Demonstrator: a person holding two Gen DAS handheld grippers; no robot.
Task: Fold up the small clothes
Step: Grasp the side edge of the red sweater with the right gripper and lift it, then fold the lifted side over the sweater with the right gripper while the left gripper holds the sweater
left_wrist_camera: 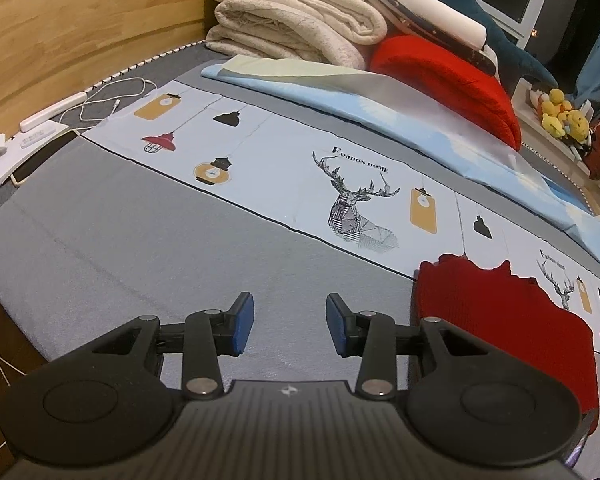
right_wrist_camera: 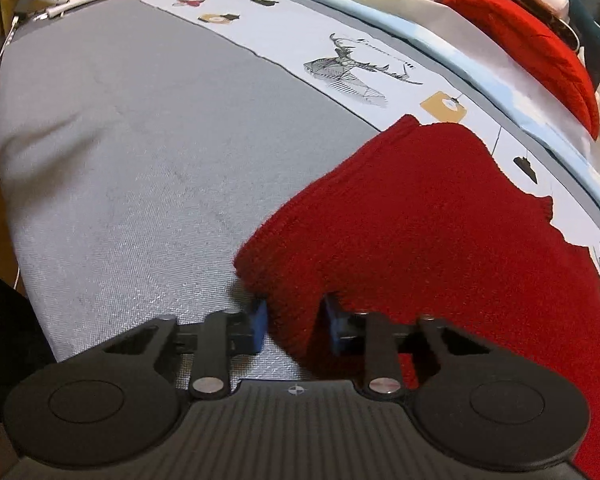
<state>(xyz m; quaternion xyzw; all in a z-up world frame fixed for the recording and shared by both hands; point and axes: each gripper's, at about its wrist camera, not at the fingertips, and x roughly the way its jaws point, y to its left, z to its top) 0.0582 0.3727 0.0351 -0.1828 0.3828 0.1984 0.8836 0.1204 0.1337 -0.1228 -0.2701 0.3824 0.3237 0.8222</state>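
— What is seen on the bed (left_wrist_camera: 140, 248)?
— A dark red knitted garment (right_wrist_camera: 440, 220) is spread on the grey sheet, its far edge lying over the lamp-and-deer printed strip (left_wrist_camera: 340, 184). Its near corner is gathered between the blue fingers (right_wrist_camera: 260, 320) of the right gripper (right_wrist_camera: 294, 322), which are pressed onto the knit.
— And the left gripper (left_wrist_camera: 290, 322)?
— It is held above bare grey sheet, fingers (left_wrist_camera: 244, 320) partly apart, nothing between them; the garment is seen just to its right.
— What is shown behind?
— Folded cream blankets (left_wrist_camera: 296, 12), a bright red cushion (left_wrist_camera: 452, 80) and a pale blue folded sheet (left_wrist_camera: 380, 104) are piled by the wooden headboard (left_wrist_camera: 80, 28)
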